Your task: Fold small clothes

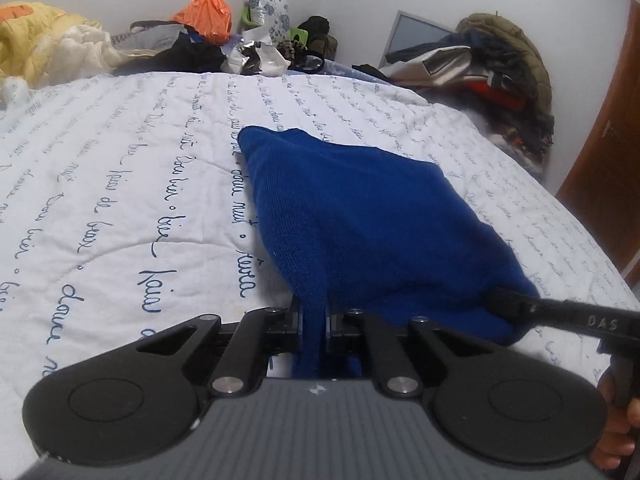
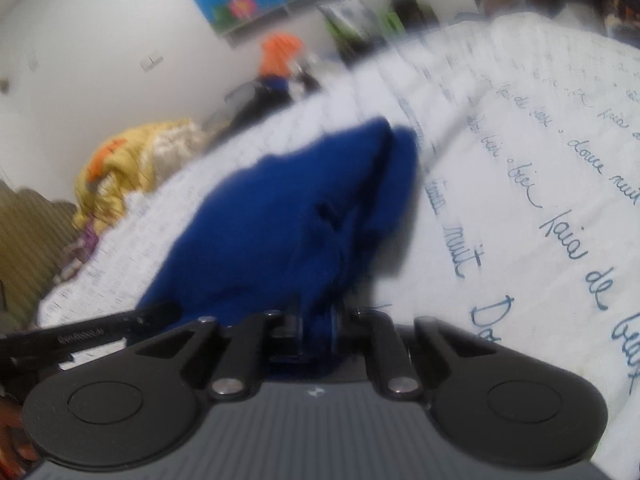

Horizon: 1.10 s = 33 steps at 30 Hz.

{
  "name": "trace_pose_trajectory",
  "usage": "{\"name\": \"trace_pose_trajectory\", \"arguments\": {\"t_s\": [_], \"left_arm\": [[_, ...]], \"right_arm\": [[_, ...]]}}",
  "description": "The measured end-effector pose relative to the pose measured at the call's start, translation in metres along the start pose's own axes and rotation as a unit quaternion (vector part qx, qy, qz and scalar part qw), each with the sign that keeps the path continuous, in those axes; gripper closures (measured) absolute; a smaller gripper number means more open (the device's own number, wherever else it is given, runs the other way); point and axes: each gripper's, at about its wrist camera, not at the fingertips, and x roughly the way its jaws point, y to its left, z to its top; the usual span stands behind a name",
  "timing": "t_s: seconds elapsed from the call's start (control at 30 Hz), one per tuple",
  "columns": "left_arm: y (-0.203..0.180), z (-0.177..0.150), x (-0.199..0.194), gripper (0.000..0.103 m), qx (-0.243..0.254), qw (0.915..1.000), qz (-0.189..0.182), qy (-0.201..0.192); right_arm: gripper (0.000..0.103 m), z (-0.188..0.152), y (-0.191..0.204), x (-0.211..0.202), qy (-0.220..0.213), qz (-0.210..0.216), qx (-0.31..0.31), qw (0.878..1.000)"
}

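A small blue knit garment [image 1: 360, 220] lies on the white bedspread [image 1: 120, 160] and is pulled up at its near edge. My left gripper [image 1: 314, 320] is shut on that near edge, with blue cloth pinched between the jaws. In the same view my right gripper [image 1: 504, 300] reaches in from the right and bites the garment's near right corner. In the blurred right wrist view, the right gripper [image 2: 318, 320] is shut on a bunched fold of the blue garment [image 2: 280, 220], and the left gripper's fingers [image 2: 160, 312] show at the left.
A yellow quilt [image 1: 36, 40], an orange bag [image 1: 206, 14] and dark clothes are piled at the head of the bed. A heap of coats [image 1: 500, 64] stands at the right, beside a brown door [image 1: 608, 140]. A hand [image 1: 616, 440] shows at the lower right.
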Motion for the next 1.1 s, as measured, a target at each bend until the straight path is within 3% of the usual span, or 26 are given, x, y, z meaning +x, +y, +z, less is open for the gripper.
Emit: {"name": "trace_pose_trajectory", "arguments": {"t_s": [0.1, 0.17, 0.2, 0.27, 0.33, 0.37, 0.47, 0.53, 0.67, 0.83, 0.93, 1.1], "left_arm": [[-0.002, -0.002, 0.007, 0.089, 0.011, 0.9996, 0.020, 0.018], [-0.005, -0.005, 0.010, 0.076, 0.014, 0.9988, 0.040, 0.022], [-0.006, -0.006, 0.008, 0.074, 0.014, 0.9987, 0.046, 0.020], [-0.008, -0.007, 0.006, 0.050, 0.017, 0.9977, 0.064, 0.015], [-0.010, -0.008, 0.005, 0.034, 0.020, 0.9963, 0.083, 0.008], [-0.010, -0.009, 0.004, 0.029, 0.021, 0.9958, 0.088, 0.005], [-0.010, -0.009, 0.006, 0.023, 0.017, 0.9951, 0.097, 0.006], [-0.008, -0.010, 0.006, 0.018, 0.007, 0.9952, 0.098, 0.006], [-0.010, -0.011, 0.007, 0.010, 0.006, 0.9941, 0.109, -0.003], [-0.010, -0.014, 0.009, 0.009, 0.011, 0.9929, 0.118, -0.005], [-0.009, -0.016, 0.010, 0.008, 0.009, 0.9929, 0.119, -0.003], [-0.010, -0.017, 0.010, 0.006, 0.012, 0.9925, 0.121, -0.006]], "right_arm": [[0.089, 0.001, 0.006, -0.009, -0.003, -0.012, -0.012, 1.000], [0.086, -0.001, 0.010, -0.005, 0.012, -0.041, -0.039, 0.998], [0.079, -0.003, 0.013, -0.003, 0.014, -0.064, -0.055, 0.996], [0.063, -0.007, 0.020, -0.003, 0.008, -0.106, -0.082, 0.991], [0.040, -0.008, 0.026, -0.008, -0.014, -0.131, -0.098, 0.986], [0.037, -0.008, 0.030, -0.012, -0.028, -0.141, -0.104, 0.984], [0.033, -0.005, 0.044, -0.018, -0.062, -0.148, -0.132, 0.978], [0.021, -0.004, 0.050, -0.015, -0.066, -0.148, -0.146, 0.976], [0.020, -0.006, 0.057, 0.005, -0.056, -0.154, -0.163, 0.973], [0.019, -0.016, 0.050, 0.033, -0.037, -0.190, -0.171, 0.966], [0.011, -0.020, 0.043, 0.035, -0.033, -0.184, -0.159, 0.969], [0.007, -0.022, 0.041, 0.030, -0.030, -0.183, -0.159, 0.970]]}}
